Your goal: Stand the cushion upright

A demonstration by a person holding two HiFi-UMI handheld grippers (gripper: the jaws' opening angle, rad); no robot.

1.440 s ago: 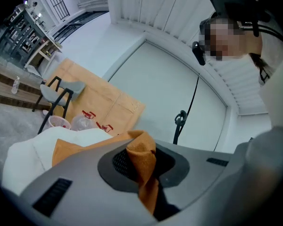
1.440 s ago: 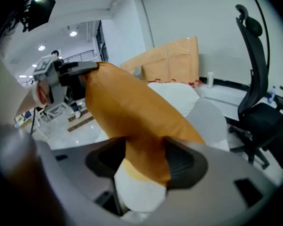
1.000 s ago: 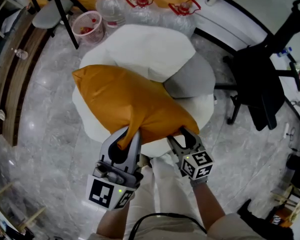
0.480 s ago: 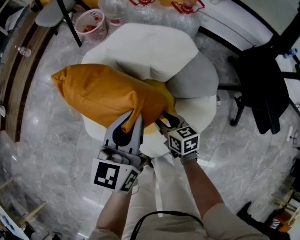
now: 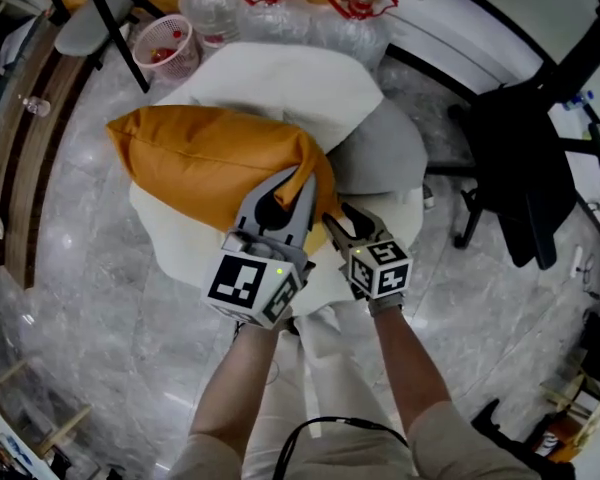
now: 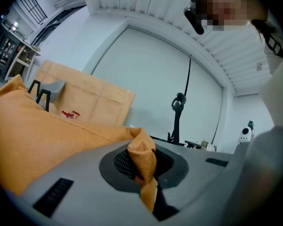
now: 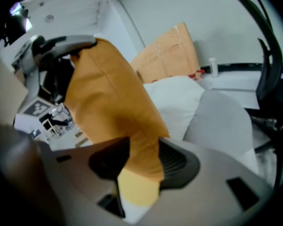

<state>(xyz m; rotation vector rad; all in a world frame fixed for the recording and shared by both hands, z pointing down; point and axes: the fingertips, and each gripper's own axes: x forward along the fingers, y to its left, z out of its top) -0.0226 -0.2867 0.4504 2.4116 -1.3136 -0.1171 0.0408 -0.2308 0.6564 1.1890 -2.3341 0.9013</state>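
With your left gripper (image 5: 298, 180) clamped on a thin corner of the cushion (image 5: 195, 163) and your right gripper (image 5: 333, 219) pinching its edge alongside, the cushion, lying on the seat (image 5: 280, 78), could slip free when tipped.

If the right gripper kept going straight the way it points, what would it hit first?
The orange cushion: its fabric sits in the jaws of the right gripper, and its bulk fills the line ahead. Behind that looks like the white cushion, though depth is unclear.
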